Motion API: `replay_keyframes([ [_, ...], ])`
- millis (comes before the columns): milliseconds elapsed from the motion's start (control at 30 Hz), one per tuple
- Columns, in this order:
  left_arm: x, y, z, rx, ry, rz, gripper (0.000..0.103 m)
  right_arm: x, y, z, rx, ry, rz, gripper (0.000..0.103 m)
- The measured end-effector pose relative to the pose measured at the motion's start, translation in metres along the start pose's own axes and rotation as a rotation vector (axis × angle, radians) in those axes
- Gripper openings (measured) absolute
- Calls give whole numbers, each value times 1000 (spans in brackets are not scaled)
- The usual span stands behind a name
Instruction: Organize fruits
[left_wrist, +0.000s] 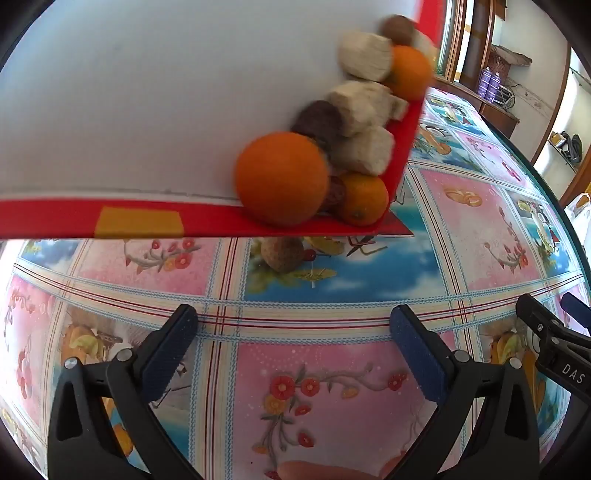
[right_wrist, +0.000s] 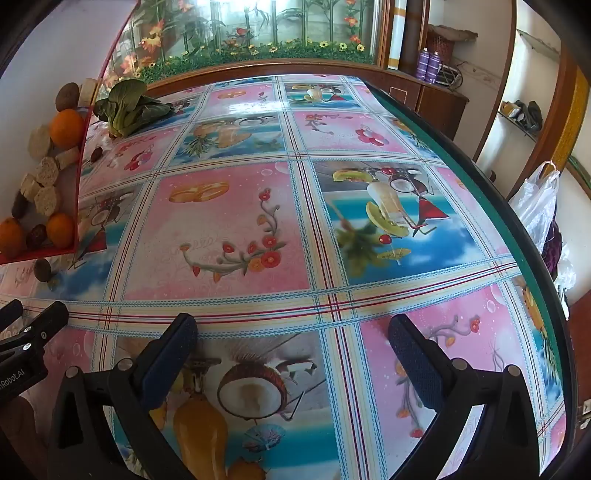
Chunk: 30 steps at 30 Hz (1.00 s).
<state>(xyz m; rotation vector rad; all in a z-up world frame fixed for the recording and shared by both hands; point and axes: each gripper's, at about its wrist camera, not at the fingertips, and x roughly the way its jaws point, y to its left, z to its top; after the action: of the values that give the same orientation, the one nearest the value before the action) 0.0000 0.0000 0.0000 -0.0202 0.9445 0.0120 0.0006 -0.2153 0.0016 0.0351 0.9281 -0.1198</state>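
Counter: a long surface under a glossy oilcloth printed with pink flower squares and blue fruit squares, edged by a dark green rim.
Room: a wooden cabinet with painted glass doors stands beyond the counter's far end; two purple bottles sit on a shelf to its right; a white plastic bag hangs off the counter's right edge.
Landmark: a flat white tray with a red rim, tilted so its contents crowd one corner.
Oranges: three round orange fruits in that corner.
Pale chunks: several beige, fibrous cut pieces along the tray's rim; exact count unclear.
Brown fruits: a few dark round ones in the tray; one more brown round fruit lies on the counter just below the rim.
Greens: one leafy bok choy beside the tray's far end.
Left hand-held gripper: jaws spread wide, nothing between them, above the counter near the tray.
Right hand-held gripper: spread wide, empty, well right of the tray.
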Motion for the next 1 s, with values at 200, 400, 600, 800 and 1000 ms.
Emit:
replay_keyframes([
  [200, 0, 0, 0, -1, -2, -1, 103, 0, 0, 0, 0, 0, 0, 103],
  [400, 0, 0, 0, 0, -1, 0, 103, 0, 1, -1, -2, -2, -2, 103],
  [600, 1, 4, 0, 1, 0, 0, 103, 0, 0, 0, 0, -2, 0, 103],
  [800, 2, 1, 1, 0, 1, 0, 103, 0, 0, 0, -1, -2, 0, 103],
  [1000, 0, 1, 1, 1, -1, 0, 103, 0, 0, 1, -1, -1, -1, 103],
])
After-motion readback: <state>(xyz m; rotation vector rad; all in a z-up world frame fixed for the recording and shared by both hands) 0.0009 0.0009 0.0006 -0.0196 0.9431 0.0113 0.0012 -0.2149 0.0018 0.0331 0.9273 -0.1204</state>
